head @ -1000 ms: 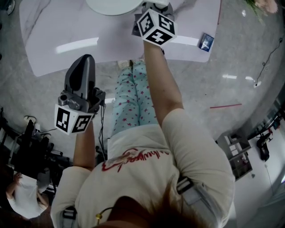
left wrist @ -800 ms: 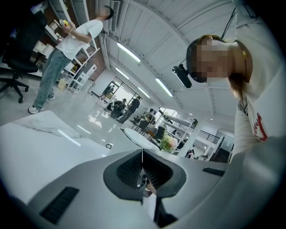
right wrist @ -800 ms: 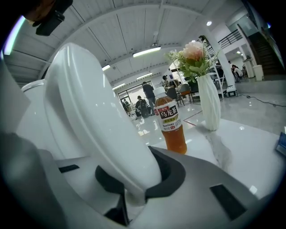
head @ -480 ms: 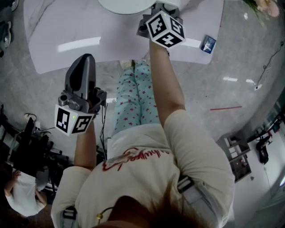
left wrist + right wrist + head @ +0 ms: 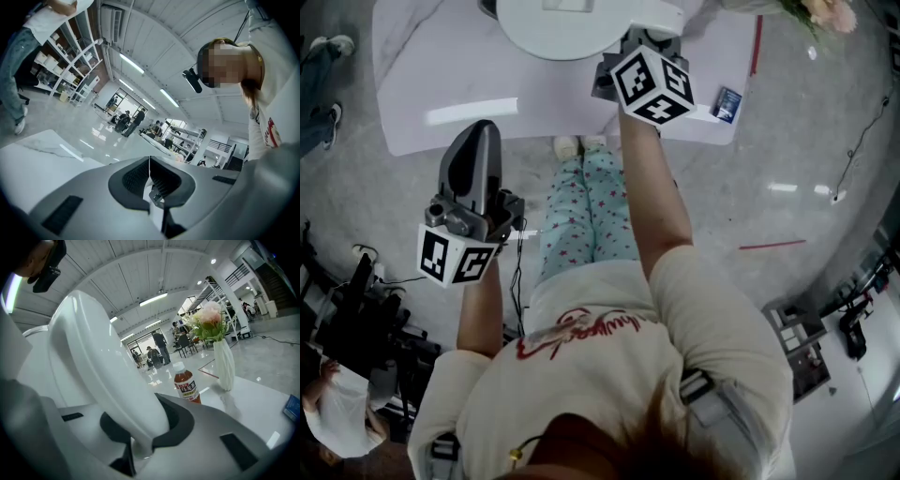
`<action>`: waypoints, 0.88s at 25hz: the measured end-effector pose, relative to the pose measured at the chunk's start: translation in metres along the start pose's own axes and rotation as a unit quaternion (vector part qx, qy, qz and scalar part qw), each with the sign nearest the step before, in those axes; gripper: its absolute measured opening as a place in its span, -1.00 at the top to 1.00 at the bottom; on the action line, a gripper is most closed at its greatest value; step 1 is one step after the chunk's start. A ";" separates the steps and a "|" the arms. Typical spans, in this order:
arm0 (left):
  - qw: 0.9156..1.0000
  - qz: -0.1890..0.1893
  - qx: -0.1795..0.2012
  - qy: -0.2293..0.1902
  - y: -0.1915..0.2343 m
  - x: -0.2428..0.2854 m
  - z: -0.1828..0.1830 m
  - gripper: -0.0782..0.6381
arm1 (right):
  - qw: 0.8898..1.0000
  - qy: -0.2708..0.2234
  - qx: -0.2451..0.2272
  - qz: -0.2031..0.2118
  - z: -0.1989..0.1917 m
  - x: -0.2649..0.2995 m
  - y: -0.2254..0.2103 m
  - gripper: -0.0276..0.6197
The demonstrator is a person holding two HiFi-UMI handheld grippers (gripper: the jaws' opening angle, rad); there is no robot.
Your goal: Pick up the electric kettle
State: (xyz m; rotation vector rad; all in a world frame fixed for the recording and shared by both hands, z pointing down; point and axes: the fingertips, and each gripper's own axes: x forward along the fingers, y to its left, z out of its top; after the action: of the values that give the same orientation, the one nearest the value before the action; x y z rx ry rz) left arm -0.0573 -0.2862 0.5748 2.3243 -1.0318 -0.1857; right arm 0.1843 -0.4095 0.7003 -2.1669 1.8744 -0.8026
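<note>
Left hand-held gripper nearest, jaws together, empty, short of the worktop. Farther: right hand-held gripper clamped on the electric kettle by its handle, both higher than a second ago. Looks lifted off, pick-up nearly done.

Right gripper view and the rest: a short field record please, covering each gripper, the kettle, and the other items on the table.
right gripper: jaws closed on the handle of the white kettle
left gripper: jaws together, nothing between them, held off the table's near edge
kettle lifted off table: cannot tell
table: white, glossy
other items on table: tea bottle, white vase with flowers, small blue packet
</note>
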 end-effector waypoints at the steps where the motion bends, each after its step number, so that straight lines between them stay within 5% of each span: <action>1: 1.000 0.000 0.002 -0.002 -0.003 -0.002 0.004 0.75 | 1.000 -0.001 0.002 0.002 0.008 -0.004 0.005 0.73; 22: 0.995 -0.026 0.062 -0.067 -0.120 -0.047 0.126 0.75 | 1.000 -0.012 -0.004 0.008 0.173 -0.116 0.097 0.73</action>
State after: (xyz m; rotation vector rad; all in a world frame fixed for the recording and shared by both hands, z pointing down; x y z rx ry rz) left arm -0.0576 -0.2468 0.3990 2.4807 -1.0756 -0.3111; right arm 0.1782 -0.3552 0.4768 -2.1528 1.8840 -0.7630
